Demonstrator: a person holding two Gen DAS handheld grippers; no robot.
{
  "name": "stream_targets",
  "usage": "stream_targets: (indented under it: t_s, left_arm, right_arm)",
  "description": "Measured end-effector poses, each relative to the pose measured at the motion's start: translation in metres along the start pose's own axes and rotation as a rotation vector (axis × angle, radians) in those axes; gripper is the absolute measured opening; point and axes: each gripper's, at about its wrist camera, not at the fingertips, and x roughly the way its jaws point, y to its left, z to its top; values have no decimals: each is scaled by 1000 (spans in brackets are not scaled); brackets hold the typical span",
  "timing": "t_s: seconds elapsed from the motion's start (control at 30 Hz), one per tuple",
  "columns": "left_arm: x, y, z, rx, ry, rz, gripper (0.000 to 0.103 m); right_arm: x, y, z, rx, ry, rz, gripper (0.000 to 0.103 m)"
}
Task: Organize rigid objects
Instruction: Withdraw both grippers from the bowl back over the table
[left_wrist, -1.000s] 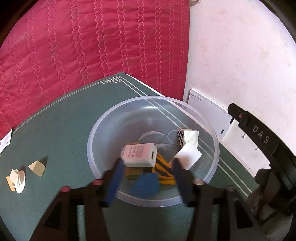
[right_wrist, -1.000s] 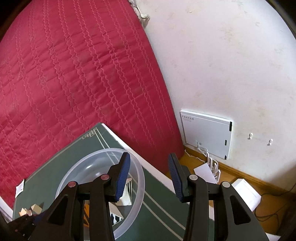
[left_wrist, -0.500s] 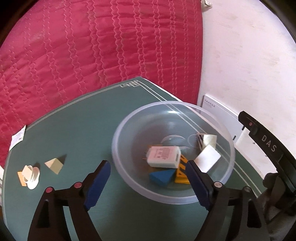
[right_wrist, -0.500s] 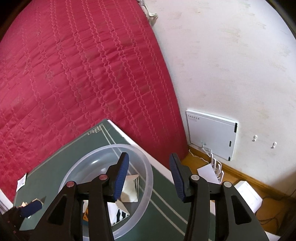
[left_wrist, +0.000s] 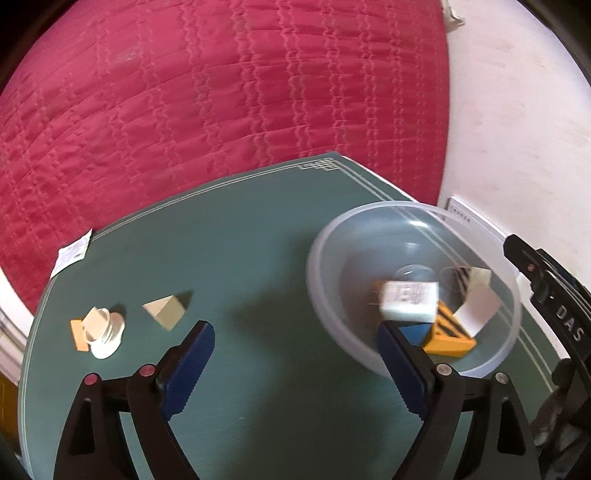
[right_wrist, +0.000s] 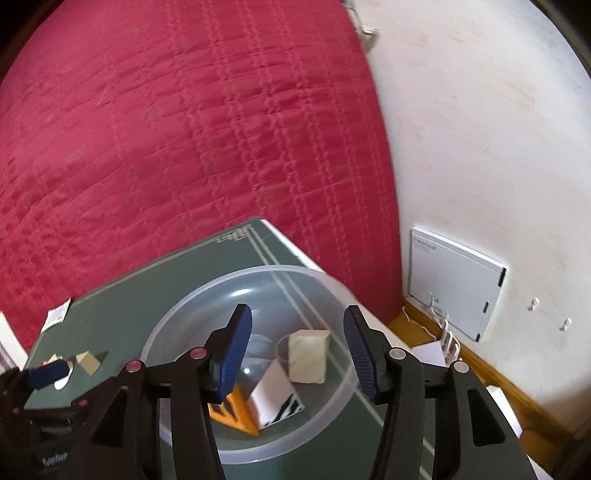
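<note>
A clear plastic bowl (left_wrist: 513, 295) stands on the right of the green table mat (left_wrist: 240, 266). It holds a white adapter block (left_wrist: 410, 300), an orange striped wedge (left_wrist: 448, 332), a blue piece (left_wrist: 415, 332) and white blocks (left_wrist: 480, 308). My left gripper (left_wrist: 295, 363) is open and empty above the mat, left of the bowl. A tan pyramid block (left_wrist: 166, 312), a white cap (left_wrist: 103, 328) and an orange tile (left_wrist: 77, 334) lie on the mat at the left. My right gripper (right_wrist: 297, 350) is open and empty above the bowl (right_wrist: 177, 325).
A red quilted bed (left_wrist: 221, 103) runs behind the table. A white wall with a flat white panel (right_wrist: 456, 284) is at the right, with cables and boxes on the floor below. A paper label (left_wrist: 72, 254) lies at the mat's left edge.
My left gripper let go of the white adapter block into the bowl, opened wide and moved left away from the bowl. My right gripper drifted over the bowl.
</note>
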Motion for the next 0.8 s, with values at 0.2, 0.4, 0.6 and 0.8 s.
stream_targets:
  t_s: [0.2, 0.4, 0.6, 0.8]
  left_arm:
    - [1, 26, -7, -43, 11, 41, 92]
    - [2, 55, -15, -83, 25, 91, 92]
    - [4, 85, -27, -126, 47, 141, 92]
    - [4, 109, -36, -159, 57, 177, 92]
  right_arm:
    - [-2, 14, -4, -53, 32, 57, 55]
    - [-12, 32, -8, -103, 51, 130, 60]
    - [-14, 55, -17, -141, 113, 215, 62]
    - [-24, 83, -27, -205, 136, 280, 62]
